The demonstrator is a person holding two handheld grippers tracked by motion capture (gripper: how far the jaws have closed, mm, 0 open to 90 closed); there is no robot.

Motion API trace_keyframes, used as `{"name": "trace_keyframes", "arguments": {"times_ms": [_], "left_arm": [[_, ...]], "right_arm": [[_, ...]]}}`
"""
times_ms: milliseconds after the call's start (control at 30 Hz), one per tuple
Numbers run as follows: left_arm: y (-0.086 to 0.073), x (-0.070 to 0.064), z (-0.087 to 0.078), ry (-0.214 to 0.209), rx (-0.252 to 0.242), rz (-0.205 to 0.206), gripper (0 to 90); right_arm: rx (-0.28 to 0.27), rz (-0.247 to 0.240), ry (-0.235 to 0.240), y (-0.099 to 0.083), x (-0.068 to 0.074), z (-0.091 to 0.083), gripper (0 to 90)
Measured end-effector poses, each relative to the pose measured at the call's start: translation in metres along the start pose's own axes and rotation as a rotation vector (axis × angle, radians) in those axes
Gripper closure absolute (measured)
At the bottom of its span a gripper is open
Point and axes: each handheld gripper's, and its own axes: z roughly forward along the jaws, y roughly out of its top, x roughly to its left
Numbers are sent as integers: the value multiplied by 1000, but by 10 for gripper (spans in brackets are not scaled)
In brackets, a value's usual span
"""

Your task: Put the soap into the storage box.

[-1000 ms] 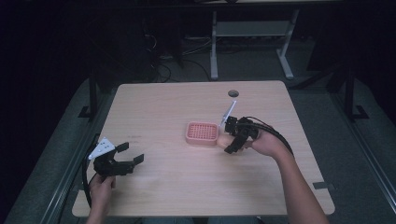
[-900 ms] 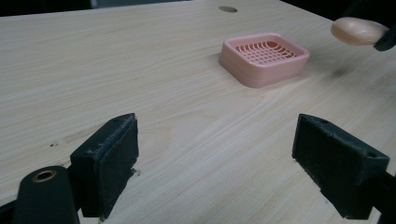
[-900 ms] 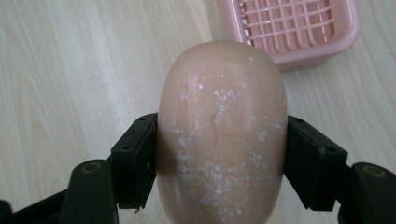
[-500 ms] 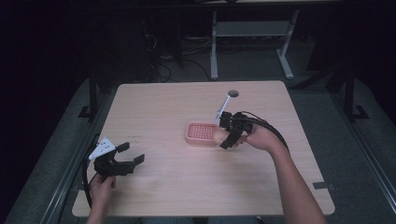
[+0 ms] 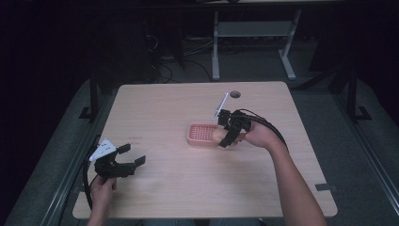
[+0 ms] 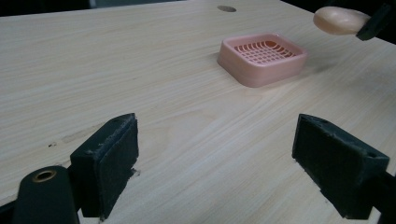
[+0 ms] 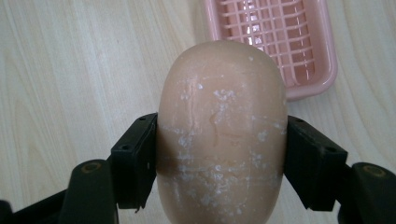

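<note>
— Soap (image 7: 222,130) sits clamped across its middle by the right claw (image 5: 229,133), raised off the tabletop (image 5: 188,188) at the near right edge of the pink dish (image 5: 203,134).

— Why grip it by the sides?

— Probably so the flat face can go down onto the dish's grid.

— And the left claw (image 5: 123,161)?

— Jaws wide apart, holding nothing, low over the near left tabletop, well apart from the dish; it looks parked clear of the work.

Right gripper (image 5: 225,136) with soap (image 5: 218,135) shifted toward 9 o'clock, now at the tray's (image 5: 200,134) 3 o'clock edge; it was further off a second ago.
</note>
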Motion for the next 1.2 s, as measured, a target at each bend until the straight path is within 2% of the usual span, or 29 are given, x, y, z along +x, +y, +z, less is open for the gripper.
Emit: {"name": "trace_keyframes", "arguments": {"times_ms": [267,400,600,667,800,1200], "left_arm": [[0,0,0,-2,-5,-3,143],[0,0,0,-2,-6,-5,143],[0,0,-1,-3,-7,-5,143],[0,0,0,-2,-7,-5,143],[0,0,0,-3,-6,-5,143],[0,0,0,-2,-11,-9,142]], "right_arm": [[2,-6,8,8,-6,0,319],[21,-14,-1,15,-10,-1,319],[8,-13,-1,20,-13,-4,319],[20,-27,-2,26,-13,-6,319],[7,-25,1,32,-15,-8,319],[31,-45,-10,52,-23,-6,319]]}}
